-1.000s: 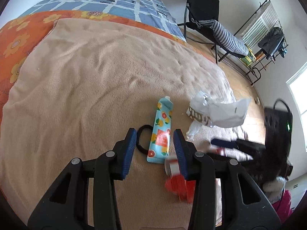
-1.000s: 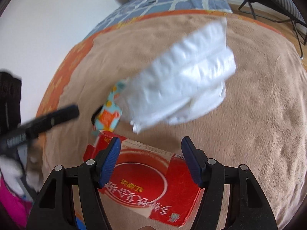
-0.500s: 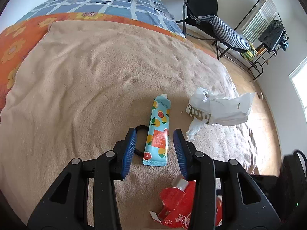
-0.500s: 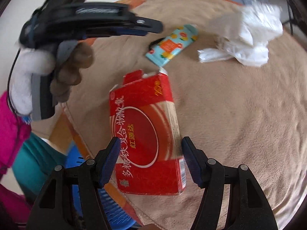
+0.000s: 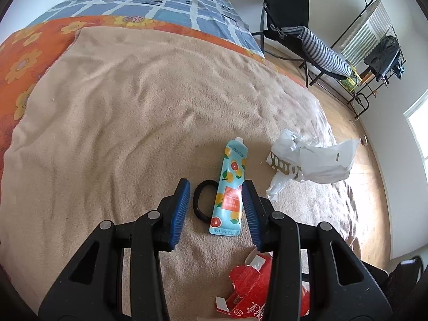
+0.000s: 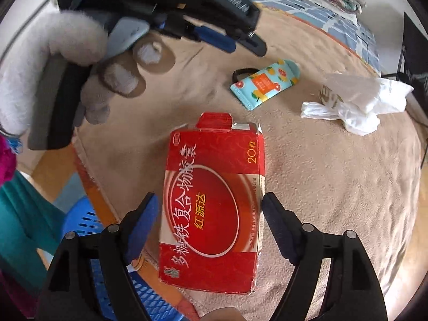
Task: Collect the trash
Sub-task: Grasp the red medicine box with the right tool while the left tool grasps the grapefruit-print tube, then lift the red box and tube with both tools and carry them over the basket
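Two claws: both were spread apart and grasped nothing.
Left claw point(image 5: 216, 210): its blue pads stood on either side of the lower part of the tube, without touching it, above the blanket.
Right claw point(image 6: 210, 227): its pads stood wide on both sides of the red box, apart from it.
Red box point(image 6: 214, 206): it lay flat on the beige blanket point(image 5: 120, 112), near the edge of the bed, with its top flap torn open.
Tube point(image 5: 230, 187): light blue with fruit pictures, it lay on the blanket with its cap pointing away from the left claw.
Hair tie point(image 5: 201, 200): a black ring, touching the left side of the tube.
White plastic bag point(image 5: 313, 160): crumpled, on the blanket to the right of the tube, well apart from the red box.
Blue basket point(image 6: 88, 227): it stood on the floor below the edge of the bed, partly hidden behind the right claw.
Gloved hand point(image 6: 53, 72): it held the left claw's handle, seen from the right wrist view.
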The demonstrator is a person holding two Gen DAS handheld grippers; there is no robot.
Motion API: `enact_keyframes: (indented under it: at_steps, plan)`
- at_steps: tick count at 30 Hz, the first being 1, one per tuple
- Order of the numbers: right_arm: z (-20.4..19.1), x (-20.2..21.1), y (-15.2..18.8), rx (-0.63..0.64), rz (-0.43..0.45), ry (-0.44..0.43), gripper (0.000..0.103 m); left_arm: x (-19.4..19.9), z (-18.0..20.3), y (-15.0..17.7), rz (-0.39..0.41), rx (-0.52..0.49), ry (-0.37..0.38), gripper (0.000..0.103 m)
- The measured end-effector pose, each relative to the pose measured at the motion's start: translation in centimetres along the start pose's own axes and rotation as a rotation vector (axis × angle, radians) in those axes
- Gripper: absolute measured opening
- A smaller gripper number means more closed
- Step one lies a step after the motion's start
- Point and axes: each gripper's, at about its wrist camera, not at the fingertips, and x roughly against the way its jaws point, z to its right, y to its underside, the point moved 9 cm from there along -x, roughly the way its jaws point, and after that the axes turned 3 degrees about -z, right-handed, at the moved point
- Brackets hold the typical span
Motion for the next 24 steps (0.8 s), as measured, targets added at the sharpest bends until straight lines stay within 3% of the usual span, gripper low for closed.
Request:
enact_keyframes:
  at_steps: [4,11,19,24]
  plan:
    - [0.4,0.3,1.1,0.012,0.006,0.032,0.083,-0.7,0.7,0.2,-0.02,-0.026,0.0,0.041]
    - [4.2,0.7,1.8,-0.123,-0.003,0.027,0.083,-2.8,2.0,0.0,-0.037,-0.078,-0.055,0.041]
    - [9.2,1.5,3.4,-0.282,-0.009,0.032,0.083,-5.0,3.8,0.3,-0.036,-0.284,-0.24,0.041]
    - [10.8,1.5,3.3,-0.334,-0.004,-0.005,0.083,-6.1,3.8,0.4,-0.048,-0.331,-0.32,0.041]
